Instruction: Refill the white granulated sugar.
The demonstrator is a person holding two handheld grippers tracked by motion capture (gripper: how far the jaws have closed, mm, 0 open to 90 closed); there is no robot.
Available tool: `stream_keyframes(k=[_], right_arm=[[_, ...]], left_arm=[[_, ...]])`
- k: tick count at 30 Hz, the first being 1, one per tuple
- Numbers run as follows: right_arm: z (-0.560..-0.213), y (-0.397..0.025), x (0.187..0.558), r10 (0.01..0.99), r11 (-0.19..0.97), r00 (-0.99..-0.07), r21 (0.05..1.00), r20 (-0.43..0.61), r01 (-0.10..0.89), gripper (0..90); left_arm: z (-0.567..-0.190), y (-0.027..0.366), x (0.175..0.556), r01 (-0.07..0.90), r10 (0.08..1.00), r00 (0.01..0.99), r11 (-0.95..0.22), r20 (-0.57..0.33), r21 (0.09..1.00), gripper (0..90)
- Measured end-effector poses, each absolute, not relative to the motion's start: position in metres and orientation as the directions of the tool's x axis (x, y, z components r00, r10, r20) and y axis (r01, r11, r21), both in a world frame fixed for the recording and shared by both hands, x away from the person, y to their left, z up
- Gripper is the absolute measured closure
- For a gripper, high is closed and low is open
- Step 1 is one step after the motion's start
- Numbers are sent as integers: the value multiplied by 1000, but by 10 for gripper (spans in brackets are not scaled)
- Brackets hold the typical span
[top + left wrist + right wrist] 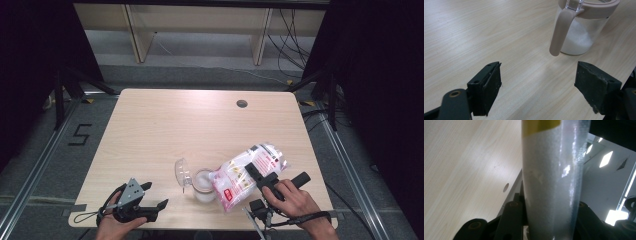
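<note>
High view: right gripper (261, 178) clamps the bag (245, 176) — tilted, mouth pointing toward eight o'clock over the jar (202, 184). Left gripper (155, 200), jaws apart and empty, waits at the jar's eight o'clock.

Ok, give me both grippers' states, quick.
Left gripper: open, holding nothing, jaws wide apart short of the lidded jar.
Right gripper: shut on the plastic bag of white granules, tilted over the jar.

Your high view looks down and forward over the whole pale wooden table (165, 125). Your left gripper view sits low and close, facing the clear jar with white powder (580, 35), which the high view shares (204, 186). Your right gripper view presses against the clear plastic bag of white grains (551, 182).
</note>
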State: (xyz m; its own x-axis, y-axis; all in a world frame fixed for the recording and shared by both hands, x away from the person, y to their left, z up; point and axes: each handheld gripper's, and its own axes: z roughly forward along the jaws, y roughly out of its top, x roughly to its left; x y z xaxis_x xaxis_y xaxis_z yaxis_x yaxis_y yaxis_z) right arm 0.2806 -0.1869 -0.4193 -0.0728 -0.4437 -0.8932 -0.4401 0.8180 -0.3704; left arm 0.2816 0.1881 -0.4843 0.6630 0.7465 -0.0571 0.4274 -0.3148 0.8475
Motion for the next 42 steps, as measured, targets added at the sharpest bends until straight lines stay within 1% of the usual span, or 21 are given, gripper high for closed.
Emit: stream_keyframes(k=[2, 4, 5, 7, 11, 19, 42], right_arm=[[-420, -188, 280, -431, 827, -75, -360, -899, -433, 744], [-420, -188, 279, -438, 827, -78, -368, -895, -425, 744], [-418, -186, 281, -468, 806, -64, -396, -881, -440, 744], [-419, -186, 280, -467, 811, -70, -395, -881, -432, 744], [-416, -183, 280, -508, 786, -55, -437, -860, -437, 744], [-410, -178, 282, -538, 770, -46, -468, -842, -434, 745], [-411, -177, 282, -542, 765, -49, -468, -839, -442, 746]], left_arm=[[-484, 188, 282, 428, 747, 663, -315, -57, 847, 204], [-485, 188, 282, 428, 746, 663, -316, -57, 847, 204], [-485, 188, 282, 430, 748, 661, -312, -61, 847, 204], [-485, 187, 282, 426, 747, 663, -313, -57, 849, 204], [-485, 188, 282, 431, 748, 661, -311, -62, 847, 205], [-484, 188, 282, 428, 747, 662, -315, -57, 847, 204], [-484, 188, 282, 427, 748, 662, -314, -56, 848, 205]])
